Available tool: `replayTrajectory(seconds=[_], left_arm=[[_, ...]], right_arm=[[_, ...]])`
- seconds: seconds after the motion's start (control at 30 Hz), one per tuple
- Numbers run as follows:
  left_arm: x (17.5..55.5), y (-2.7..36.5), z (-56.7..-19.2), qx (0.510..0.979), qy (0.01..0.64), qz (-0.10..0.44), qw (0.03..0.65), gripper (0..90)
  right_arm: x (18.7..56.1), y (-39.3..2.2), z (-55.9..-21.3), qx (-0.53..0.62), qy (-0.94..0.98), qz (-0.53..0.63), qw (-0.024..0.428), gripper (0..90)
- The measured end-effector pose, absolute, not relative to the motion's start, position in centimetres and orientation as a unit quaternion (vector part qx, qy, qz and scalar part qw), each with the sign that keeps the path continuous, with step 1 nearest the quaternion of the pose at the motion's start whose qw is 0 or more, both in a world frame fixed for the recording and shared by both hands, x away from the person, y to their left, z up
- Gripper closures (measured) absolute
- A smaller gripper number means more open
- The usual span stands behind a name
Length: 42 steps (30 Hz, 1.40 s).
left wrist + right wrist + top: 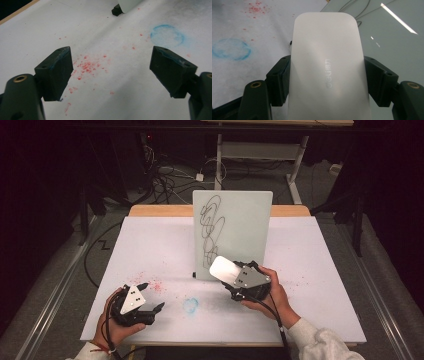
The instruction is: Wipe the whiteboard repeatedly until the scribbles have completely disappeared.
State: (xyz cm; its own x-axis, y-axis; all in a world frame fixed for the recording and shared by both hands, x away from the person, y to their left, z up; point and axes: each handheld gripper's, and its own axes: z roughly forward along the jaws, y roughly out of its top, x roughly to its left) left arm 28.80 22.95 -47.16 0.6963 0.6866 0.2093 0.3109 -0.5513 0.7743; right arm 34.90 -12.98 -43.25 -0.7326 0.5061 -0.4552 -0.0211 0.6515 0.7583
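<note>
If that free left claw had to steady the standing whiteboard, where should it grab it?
Probably the whiteboard's left upright edge, approached from the left side, jaws closing front and back across its thin panel. The board stands nearly vertical on a small dark foot, so its edges are free. The right gripper, shut on the white eraser, occupies the lower front. The left gripper is open.

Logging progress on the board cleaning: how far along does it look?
Done: the eraser is clamped in the right gripper, at the whiteboard's foot. In hand: nothing wiped yet. Left: the whole black scribble remains. The left gripper hangs open and idle.
</note>
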Motion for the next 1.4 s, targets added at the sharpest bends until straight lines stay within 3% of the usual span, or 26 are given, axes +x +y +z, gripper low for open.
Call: replayTrajectory(seconds=[0.37, 0.53, 0.8, 1.4], left_arm=[[29.0, 22.5, -47.2, 0.848, 0.289, 0.254, 0.364, 17.8], [28.9, 22.5, -47.2, 0.849, 0.288, 0.254, 0.363, 17.8], [28.8, 22.4, -47.3, 0.851, 0.289, 0.254, 0.358, 17.8], [28.7, 22.4, -47.2, 0.850, 0.289, 0.256, 0.359, 17.8]], right_arm=[[35.5, -11.1, -42.4, 0.151, 0.807, 0.357, 0.445, 30.8], [36.4, -10.4, -42.4, 0.154, 0.796, 0.346, 0.472, 30.8], [37.3, -9.0, -43.7, 0.149, 0.803, 0.311, 0.487, 30.8], [35.8, -6.2, -49.0, 0.077, 0.842, 0.250, 0.471, 30.8]])
